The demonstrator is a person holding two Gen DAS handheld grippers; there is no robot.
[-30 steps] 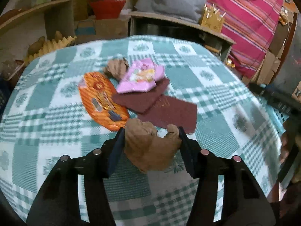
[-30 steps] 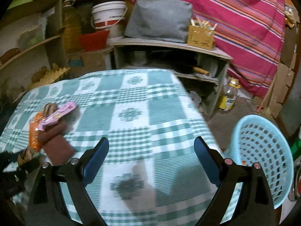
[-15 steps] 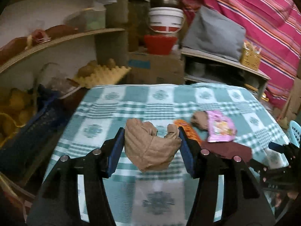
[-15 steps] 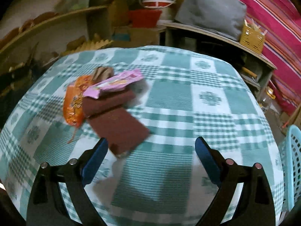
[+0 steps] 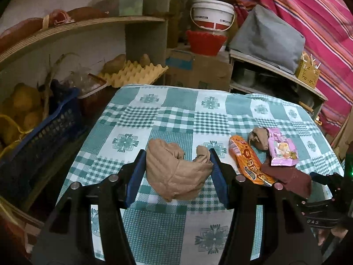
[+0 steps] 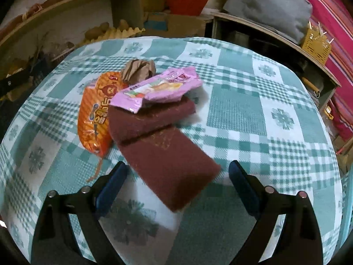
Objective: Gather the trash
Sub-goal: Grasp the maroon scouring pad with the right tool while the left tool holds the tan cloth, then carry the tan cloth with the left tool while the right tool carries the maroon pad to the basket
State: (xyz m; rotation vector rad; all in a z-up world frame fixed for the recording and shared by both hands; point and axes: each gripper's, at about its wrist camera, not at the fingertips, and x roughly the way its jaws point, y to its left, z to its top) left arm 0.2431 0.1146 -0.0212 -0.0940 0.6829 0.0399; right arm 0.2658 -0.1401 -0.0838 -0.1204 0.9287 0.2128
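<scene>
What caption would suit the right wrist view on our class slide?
Open right tool hovers over a maroon cloth beside pink and orange wrappers on a checked tablecloth.

- A curved wooden shelf [image 5: 83, 25] ran along the pale wall
- A striped pink cloth [image 5: 317, 13] hung behind
- A checked green tablecloth [image 5: 176, 119] covered the table

My table [image 6: 242, 114], under a green-and-white checked cloth, carries a small heap: an orange snack wrapper [image 6: 97, 114] and a crumpled brown paper ball [image 6: 139, 68], and beside them two dark maroon pads [image 6: 167, 165] with a pink wrapper [image 6: 161, 86] lying across.
</scene>
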